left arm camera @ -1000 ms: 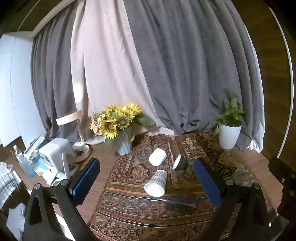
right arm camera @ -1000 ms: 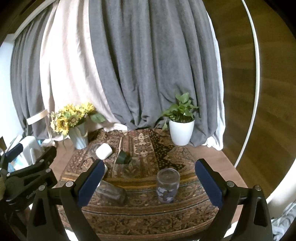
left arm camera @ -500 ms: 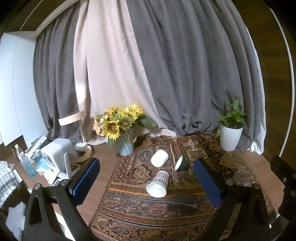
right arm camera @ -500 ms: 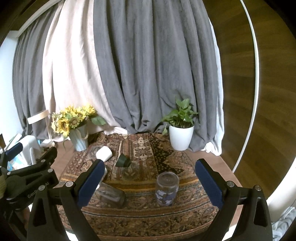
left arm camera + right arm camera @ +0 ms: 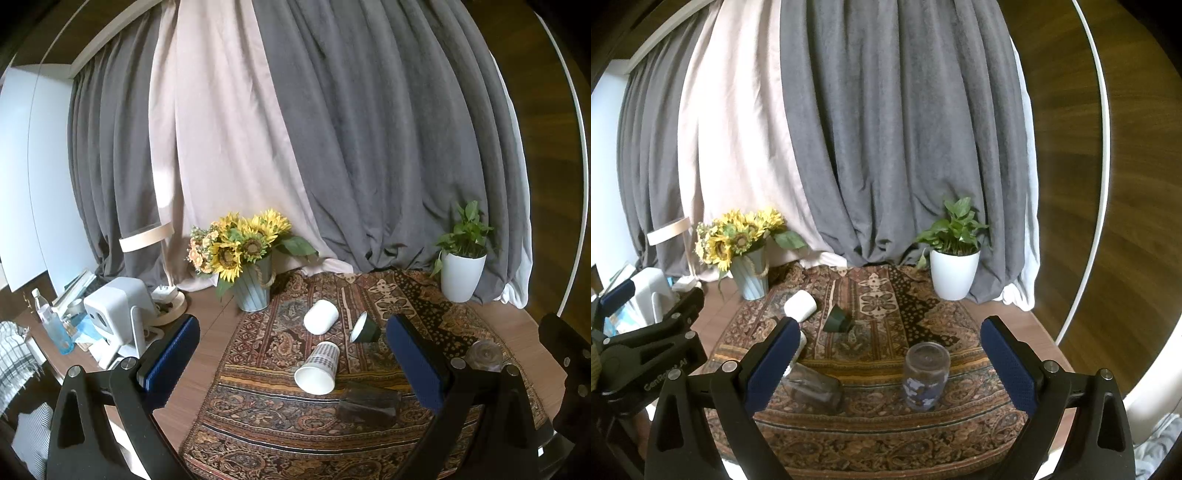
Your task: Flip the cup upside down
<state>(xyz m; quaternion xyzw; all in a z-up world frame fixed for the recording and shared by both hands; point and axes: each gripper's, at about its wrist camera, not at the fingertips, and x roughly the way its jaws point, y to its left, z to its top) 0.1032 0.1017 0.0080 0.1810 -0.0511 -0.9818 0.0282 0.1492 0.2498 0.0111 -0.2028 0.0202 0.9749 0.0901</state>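
I have both grippers spread wide, gripping nothing. The checked paper cup [image 5: 318, 367] lies on its side on the patterned rug [image 5: 280, 417], between my left gripper [image 5: 295, 363] fingers but beyond their tips; my right gripper [image 5: 886, 363] frames the glass jar [image 5: 926, 376]

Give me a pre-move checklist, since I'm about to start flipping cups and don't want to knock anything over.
1. Left tool open and empty: ok.
2. Right tool open and empty: ok.
3. Cups free to grasp: the checked paper cup, white cup, dark green cup and clear glass lie on their sides, apart: ok.
4. Cups already upside down: the printed glass seems to stand base up: cannot tell for sure.
5. Flat spot to set a cup: bare rug near the front edge: ok.
6. Clearance from the sunflower vase and potted plant: both stand behind the cups: ok.
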